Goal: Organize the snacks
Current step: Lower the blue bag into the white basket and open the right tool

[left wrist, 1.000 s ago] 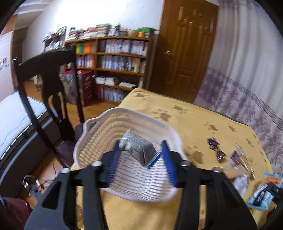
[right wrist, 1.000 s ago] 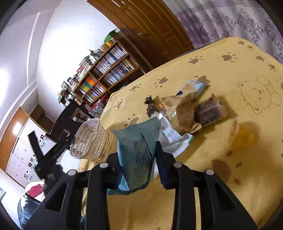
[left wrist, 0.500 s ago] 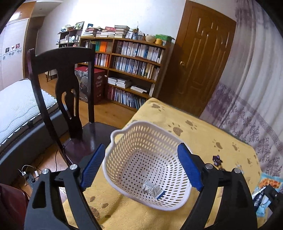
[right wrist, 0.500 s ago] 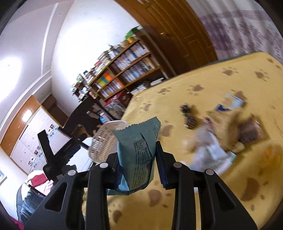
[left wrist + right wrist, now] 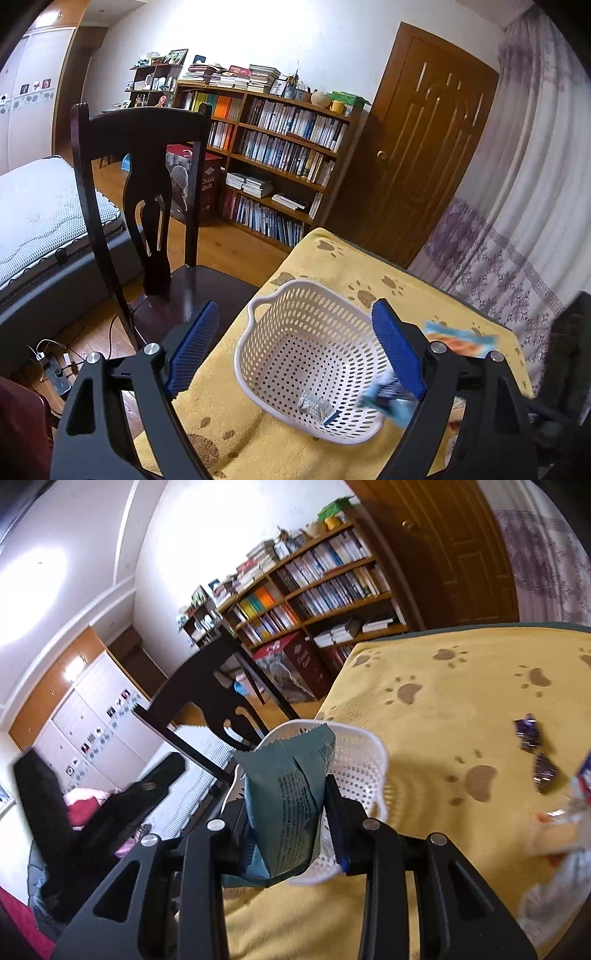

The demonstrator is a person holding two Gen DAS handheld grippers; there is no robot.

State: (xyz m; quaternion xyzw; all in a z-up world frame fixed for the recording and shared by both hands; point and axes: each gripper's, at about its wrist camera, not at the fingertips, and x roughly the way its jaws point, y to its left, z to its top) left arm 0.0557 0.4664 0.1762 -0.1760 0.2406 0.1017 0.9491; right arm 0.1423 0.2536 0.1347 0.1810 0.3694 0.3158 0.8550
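The left gripper (image 5: 295,350) hangs with its blue pads spread wide and nothing between them, just above the white basket (image 5: 258,373) on the yellow tabletop (image 5: 332,258). A small silver packet (image 5: 314,405) lies on the basket floor, below and between those pads. The right gripper (image 5: 288,819) is clamped on a teal snack bag (image 5: 284,805), held upright right in front of the basket's rim. Two dark wrapped sweets (image 5: 535,749) lie well off to its right.

Left tongs (image 5: 295,347) agape, right tongs (image 5: 291,812) clamped
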